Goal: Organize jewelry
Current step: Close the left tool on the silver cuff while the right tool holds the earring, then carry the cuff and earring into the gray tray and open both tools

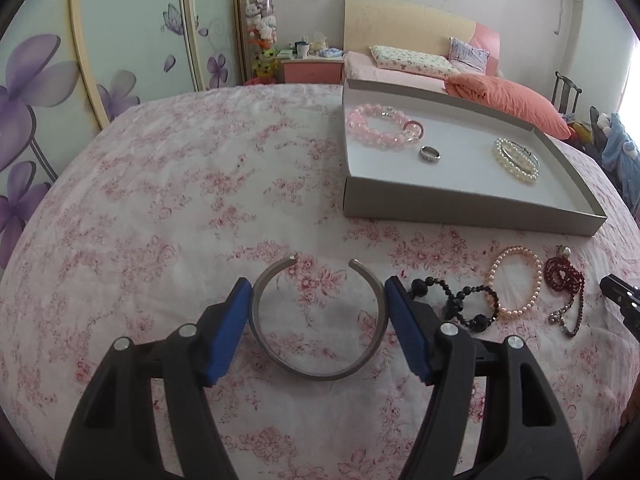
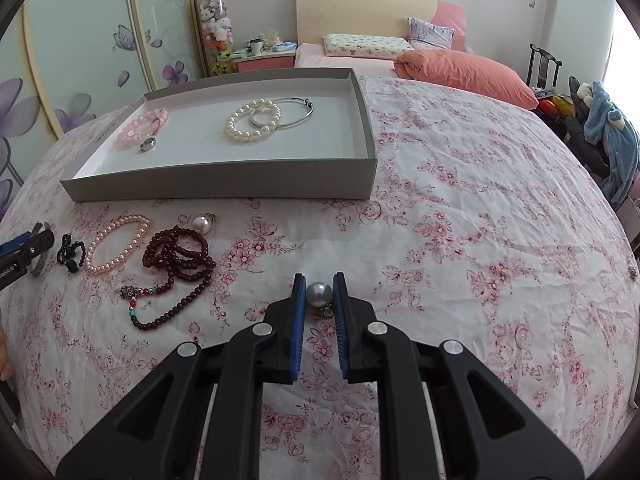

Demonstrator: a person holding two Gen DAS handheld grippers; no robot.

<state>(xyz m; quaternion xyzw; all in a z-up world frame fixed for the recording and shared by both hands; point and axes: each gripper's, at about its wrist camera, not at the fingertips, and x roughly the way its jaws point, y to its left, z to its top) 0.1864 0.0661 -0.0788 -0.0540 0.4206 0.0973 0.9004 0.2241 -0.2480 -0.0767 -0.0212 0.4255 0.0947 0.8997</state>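
as gripped: bangle between left tongs

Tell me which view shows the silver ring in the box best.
Left wrist view: the silver ring sits large and unobstructed on the box floor beside the pink bracelet. Right wrist view shows it smaller, near the box's corner.

Bedroom w/ floral wardrobe doors, pink bed – bright daylight at right.

Ring in tray; bead bracelets before it.
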